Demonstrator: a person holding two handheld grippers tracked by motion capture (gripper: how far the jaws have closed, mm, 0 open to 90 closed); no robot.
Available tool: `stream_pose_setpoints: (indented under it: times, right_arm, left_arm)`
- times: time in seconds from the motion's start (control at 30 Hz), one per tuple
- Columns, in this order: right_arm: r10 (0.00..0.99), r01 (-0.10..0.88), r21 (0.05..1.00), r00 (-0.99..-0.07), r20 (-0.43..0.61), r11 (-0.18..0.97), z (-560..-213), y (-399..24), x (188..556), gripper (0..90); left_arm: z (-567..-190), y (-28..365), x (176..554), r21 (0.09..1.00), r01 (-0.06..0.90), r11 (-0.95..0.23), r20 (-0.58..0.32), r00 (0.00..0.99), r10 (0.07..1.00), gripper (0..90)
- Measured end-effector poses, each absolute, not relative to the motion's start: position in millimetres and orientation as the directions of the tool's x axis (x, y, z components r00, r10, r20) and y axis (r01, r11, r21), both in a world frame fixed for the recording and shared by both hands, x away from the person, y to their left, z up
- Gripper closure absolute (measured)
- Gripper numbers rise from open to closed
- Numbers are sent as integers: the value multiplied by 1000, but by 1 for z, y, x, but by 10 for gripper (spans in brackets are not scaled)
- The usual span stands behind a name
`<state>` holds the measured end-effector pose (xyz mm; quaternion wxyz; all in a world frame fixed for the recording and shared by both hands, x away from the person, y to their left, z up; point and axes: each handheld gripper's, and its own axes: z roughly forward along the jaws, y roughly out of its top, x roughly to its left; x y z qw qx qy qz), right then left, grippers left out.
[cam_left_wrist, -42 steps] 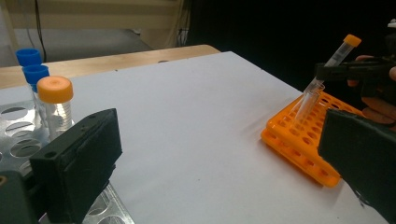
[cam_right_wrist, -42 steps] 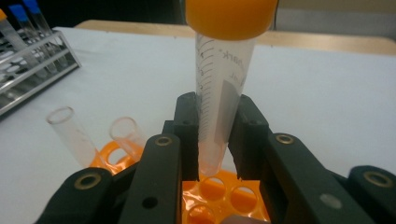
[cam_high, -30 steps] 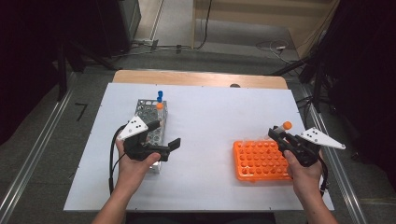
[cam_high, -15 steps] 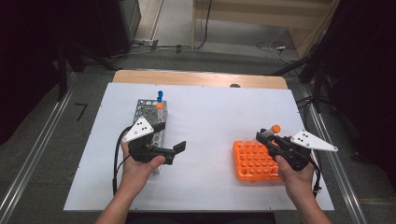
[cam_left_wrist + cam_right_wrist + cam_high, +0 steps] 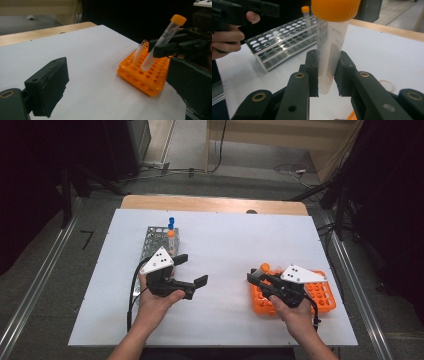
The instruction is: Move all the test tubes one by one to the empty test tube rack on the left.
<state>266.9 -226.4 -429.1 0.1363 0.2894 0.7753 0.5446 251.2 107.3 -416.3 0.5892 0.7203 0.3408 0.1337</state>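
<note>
Now that my right claw [image 5: 256,279] has come in from the right edge of the bench [image 5: 235,240] and sits over the near-left corner of the orange rack [image 5: 325,296], the tube [image 5: 160,42] is about at its slot, so I judge insertion is the step in hand. A second ago it was held off the rack's right side; half a second ago, partway over.

Right claw: clamped on the orange-capped tube, jaws pinching it mid-body. In the left gripper view the tube leans, cap up and away, rounded bottom just above the rack's holes; can't tell if the tip has entered one yet. One bare uncapped tube [image 5: 138,53] already stands tilted in the rack just beside it.

Left claw [image 5: 192,270]: jaws apart, holding nothing. It has drifted right and nearer, off the metal rack [image 5: 152,240], and now hovers over bare bench, pointing at the orange rack. Metal rack sits far-left with two capped tubes, one blue [image 5: 171,221] and one orange [image 5: 171,239], at its far end.

Pose: both forearms come in from the near edge. Right hand [image 5: 295,312] grips from the near side, claw pointing left and slightly far, grey plate up. Left hand [image 5: 155,297] is level, claw pointing right.

Next move, as I read it: bring the tube closer to upright, line up with a free hole clear of the bare tube, lower, then release. Risk is knocking the neighbour tube or catching the hole's rim.
</note>
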Motion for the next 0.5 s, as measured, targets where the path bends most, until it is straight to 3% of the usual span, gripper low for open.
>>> stream_pose_setpoints:
  times: [0.27, 0.5]
  right_arm:
    - [549, 308, 910, -828, 113, 276, -438, -205, 264, 718]
    - [505, 306, 895, -856, 109, 324, -443, -190, 260, 718]
  left_arm:
    - [-418, 89, 250, 941, 326, -92, -215, 785, 581, 164]
    - [-420, 68, 247, 943, 309, -127, -208, 841, 499, 323]
